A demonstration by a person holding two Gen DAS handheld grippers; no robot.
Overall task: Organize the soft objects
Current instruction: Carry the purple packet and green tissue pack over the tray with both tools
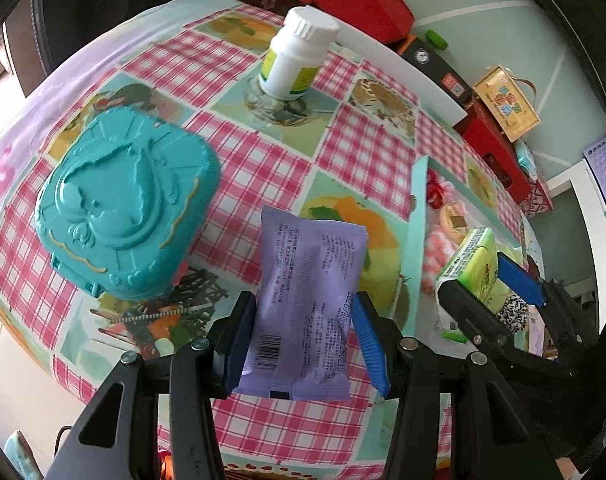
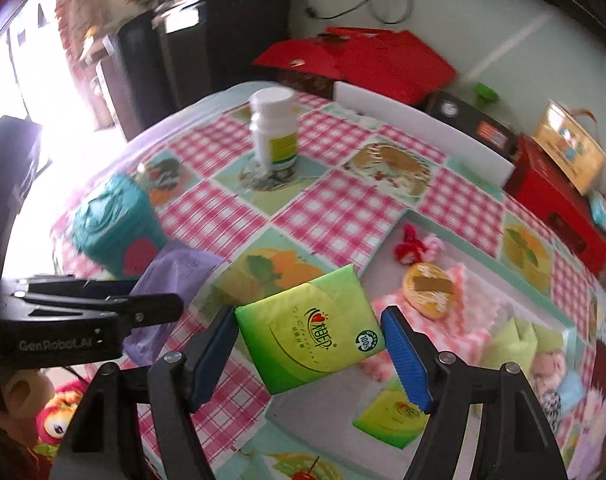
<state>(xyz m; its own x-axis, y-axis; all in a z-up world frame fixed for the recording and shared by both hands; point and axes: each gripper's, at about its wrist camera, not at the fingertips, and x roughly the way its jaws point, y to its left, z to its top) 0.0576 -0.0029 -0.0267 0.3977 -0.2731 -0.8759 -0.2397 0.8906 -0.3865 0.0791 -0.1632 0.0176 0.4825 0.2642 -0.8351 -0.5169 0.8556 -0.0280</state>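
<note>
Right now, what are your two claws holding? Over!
Left gripper clamps purple packet. Right gripper clamps green tissue pack. Tray just ahead, nothing blocking.

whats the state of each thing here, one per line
left gripper: shut on purple packet
purple packet: held, lifted off table
right gripper: shut on green tissue pack
green tissue pack: held, tilted
white bottle: upright, capped
teal case: closed

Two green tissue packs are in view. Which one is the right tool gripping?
The upper green tissue pack, lifted and tilted between the right tool's blue pads. The other green tissue pack lies flat in the tray below, untouched.
</note>
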